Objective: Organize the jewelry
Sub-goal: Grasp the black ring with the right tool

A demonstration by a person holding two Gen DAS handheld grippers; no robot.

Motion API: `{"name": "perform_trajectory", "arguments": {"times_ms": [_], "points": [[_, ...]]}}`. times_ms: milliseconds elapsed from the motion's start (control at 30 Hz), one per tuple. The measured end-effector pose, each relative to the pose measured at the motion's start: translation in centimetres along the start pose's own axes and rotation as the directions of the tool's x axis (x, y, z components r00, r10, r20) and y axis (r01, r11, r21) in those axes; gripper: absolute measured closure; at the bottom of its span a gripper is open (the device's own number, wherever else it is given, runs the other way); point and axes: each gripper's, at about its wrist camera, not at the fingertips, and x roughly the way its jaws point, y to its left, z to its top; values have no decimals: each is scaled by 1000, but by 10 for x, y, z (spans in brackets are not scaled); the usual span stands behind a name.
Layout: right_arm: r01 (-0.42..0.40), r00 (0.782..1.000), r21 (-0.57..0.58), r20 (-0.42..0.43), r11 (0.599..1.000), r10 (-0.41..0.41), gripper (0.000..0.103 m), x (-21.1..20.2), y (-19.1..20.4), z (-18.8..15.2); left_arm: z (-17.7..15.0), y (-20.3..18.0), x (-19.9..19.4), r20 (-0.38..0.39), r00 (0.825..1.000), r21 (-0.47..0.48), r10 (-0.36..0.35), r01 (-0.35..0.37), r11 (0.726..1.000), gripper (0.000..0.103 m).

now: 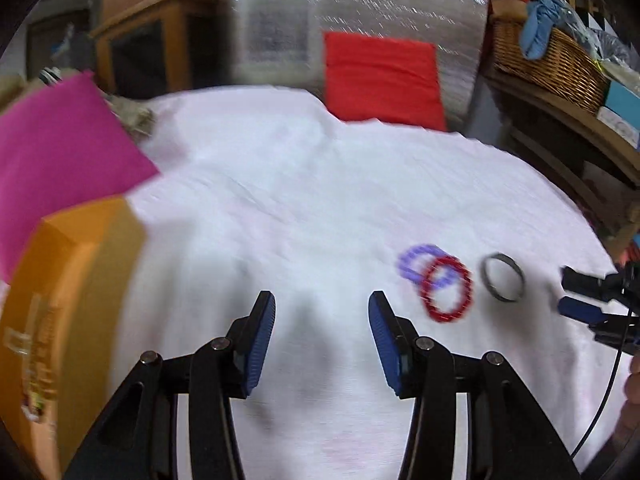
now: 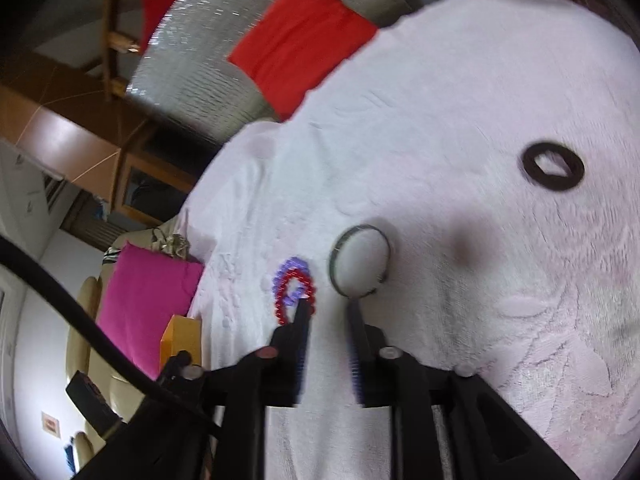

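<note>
Midway through sorting: three bracelets laid loose on a white cloth (image 1: 300, 200) over the tabletop, both grippers empty. Left gripper (image 1: 322, 340) hovering low, jaws wide apart, nothing between them but bare cloth. Just ahead and to the right of those jaws, a red beaded bracelet (image 1: 448, 290) lapped over a purple beaded bracelet (image 1: 420, 262), the two touching; close beside them, farther right, a grey metal bangle (image 1: 503, 277) lying flat and apart from the beads. Right gripper (image 2: 330, 310) pointed in from the far right, jaws parted only narrowly and holding nothing, the left tip just short of or over the red beads, the right tip at the near rim of the bangle; contact impossible to tell through the motion blur. Well off to the right of the right jaws, a dark ring-shaped band (image 2: 553, 166) lying alone. Orange box (image 1: 68, 320) standing hard to the left of the left jaws, with a magenta sheet (image 1: 60, 160) behind it: likely the destination, though its interior stays hidden. Pieces spread singly, apparently to allow one pick at a time; overlapped beads the probable snag, one strand liable to drag the other.
</note>
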Motion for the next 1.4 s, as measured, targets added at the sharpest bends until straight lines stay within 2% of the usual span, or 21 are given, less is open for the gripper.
{"name": "perform_trajectory", "arguments": {"times_ms": [33, 233, 367, 600, 833, 1100, 1200, 1300, 1400], "points": [[-10, 1000, 16, 1, 1000, 10, 54, 0, -3, 2, 0, -4, 6, -20, 999, -10, -25, 25, 1000, 54], [14, 999, -32, 29, 999, -13, 53, -1, -7, 15, -1, -21, 32, -80, 991, -56, -106, 102, 993, 54], [17, 998, 20, 64, 1000, -18, 53, -14, -24, 30, -1, -25, 45, -114, 982, -90, -149, 139, 986, 54], [34, 988, 149, 144, 988, -55, 53, -48, -65, 48, -1, -32, 58, -129, 980, -112, -150, 136, 984, 54], [98, 970, 201, 201, 975, -139, 53, -73, -92, 62, -6, -45, 66, -162, 975, -78, -151, 140, 987, 51], [205, 956, 213, 166, 955, -243, 53, -53, -108, 81, -9, -44, 63, -172, 975, -69, -142, 132, 989, 47], [255, 947, 194, 148, 947, -285, 66, -40, -111, 86, -10, -43, 59, -162, 978, -51, -135, 128, 990, 47], [295, 940, 188, 119, 937, -320, 72, -25, -117, 88, -8, -39, 56, -155, 978, -52, -140, 133, 990, 47], [366, 917, 152, 108, 918, -384, 86, -14, -113, 87, -4, -36, 55, -146, 977, -63, -154, 147, 987, 46]]}}
